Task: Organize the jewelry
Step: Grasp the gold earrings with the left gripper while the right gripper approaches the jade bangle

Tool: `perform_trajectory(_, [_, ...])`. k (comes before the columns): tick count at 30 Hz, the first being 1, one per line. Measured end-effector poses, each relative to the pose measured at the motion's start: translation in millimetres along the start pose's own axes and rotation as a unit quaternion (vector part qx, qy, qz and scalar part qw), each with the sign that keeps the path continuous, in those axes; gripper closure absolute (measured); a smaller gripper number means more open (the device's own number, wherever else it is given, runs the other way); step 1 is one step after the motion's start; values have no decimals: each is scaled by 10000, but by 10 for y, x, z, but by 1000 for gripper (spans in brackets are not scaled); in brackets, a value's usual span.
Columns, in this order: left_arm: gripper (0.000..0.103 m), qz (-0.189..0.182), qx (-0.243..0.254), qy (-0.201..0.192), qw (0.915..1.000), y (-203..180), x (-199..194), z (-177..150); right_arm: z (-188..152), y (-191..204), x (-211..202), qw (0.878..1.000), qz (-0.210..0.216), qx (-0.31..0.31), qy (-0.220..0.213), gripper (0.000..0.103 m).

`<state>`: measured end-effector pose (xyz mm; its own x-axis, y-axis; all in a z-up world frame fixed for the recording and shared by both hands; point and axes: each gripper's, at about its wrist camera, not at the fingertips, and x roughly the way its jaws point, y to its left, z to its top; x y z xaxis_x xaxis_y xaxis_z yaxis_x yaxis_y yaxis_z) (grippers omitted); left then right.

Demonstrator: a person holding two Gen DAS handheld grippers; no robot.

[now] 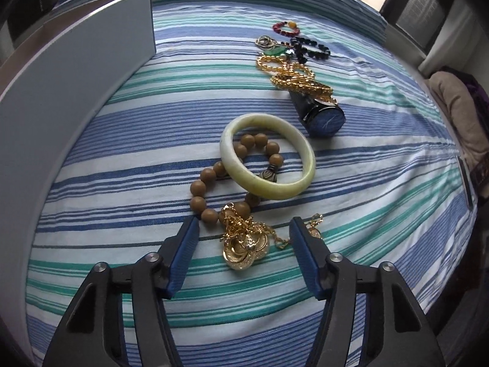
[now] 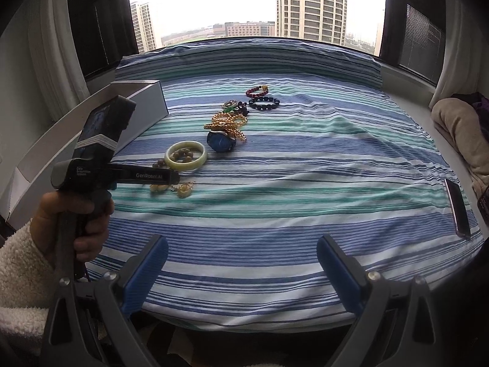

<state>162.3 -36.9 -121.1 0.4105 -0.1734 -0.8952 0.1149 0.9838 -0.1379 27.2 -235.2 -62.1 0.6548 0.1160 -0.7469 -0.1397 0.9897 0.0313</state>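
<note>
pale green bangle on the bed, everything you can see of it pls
The pale green bangle is one thick, smooth, closed ring, stone-like, with faint mottling. It lies nearly flat on the striped sheet, overlapping the brown bead bracelet, some beads showing through its opening. The blue-faced watch sits just beyond it, apart. No tool touches it.

A striped blue, teal and white sheet [image 2: 275, 183] carries a row of jewelry. Taking the pale green bangle [image 1: 268, 155] as landmark: brown wooden beads [image 1: 214, 183] lie partly under it, a gold chain heap [image 1: 244, 241] nearer, a blue-faced watch [image 1: 325, 116] beyond, then amber beads [image 1: 287, 70].
</note>
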Motion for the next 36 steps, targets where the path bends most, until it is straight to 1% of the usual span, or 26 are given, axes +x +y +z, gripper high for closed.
perform_trajectory(1, [63,101,74,-23,9999,-20,1,-8,0,-8,17,10000,7,4,13,4])
perform_trajectory(2, [73,83,100,-54,9999,-16,0,-8,-1,-11,32,10000,11,8,23,4])
perform_trajectory(3, [78,-28,51,-26,10000,7,-5,-12,-2,-20,43,10000,14,20,33,4])
perform_trajectory(4, [90,-131,-19,-27,9999,40,-13,-7,-4,-32,53,10000,14,34,42,4])
perform_trajectory(5, [95,-191,-68,-20,9998,66,-37,-10,-5,-45,58,10000,12,50,48,4])
perform_trajectory(11, [96,-597,-379,-137,9974,258,-364,-102,-18,-96,59,9999,-50,125,56,4])
perform_trajectory(15, [96,-656,-490,-345,9960,395,-632,-197,-17,-57,79,9999,-31,90,76,4])
perform_trajectory(21, [97,-748,-737,-566,9929,645,-933,-328,38,59,71,9999,152,-47,11,4])
perform_trajectory(26, [97,-904,-931,-647,9894,838,-1127,-384,236,56,125,9982,582,-74,-97,4])
perform_trajectory(29, [97,-993,-990,-685,9877,890,-1240,-396,409,49,239,9964,828,-114,-144,4])
perform_trajectory(31, [97,-928,-929,-756,9885,891,-1305,-407,560,70,406,9937,1070,-303,-113,4])
perform_trajectory(33, [97,-864,-916,-803,9888,899,-1333,-422,719,145,643,9894,1310,-631,24,5])
perform_trajectory(34, [97,-858,-942,-813,9885,909,-1335,-430,789,206,776,9855,1497,-790,143,16])
perform_trajectory(35, [97,-838,-975,-819,9883,923,-1331,-443,853,279,925,9809,1667,-945,329,25])
perform_trajectory(36, [97,-807,-1006,-829,9882,930,-1327,-456,911,357,1072,9756,1845,-1071,515,42])
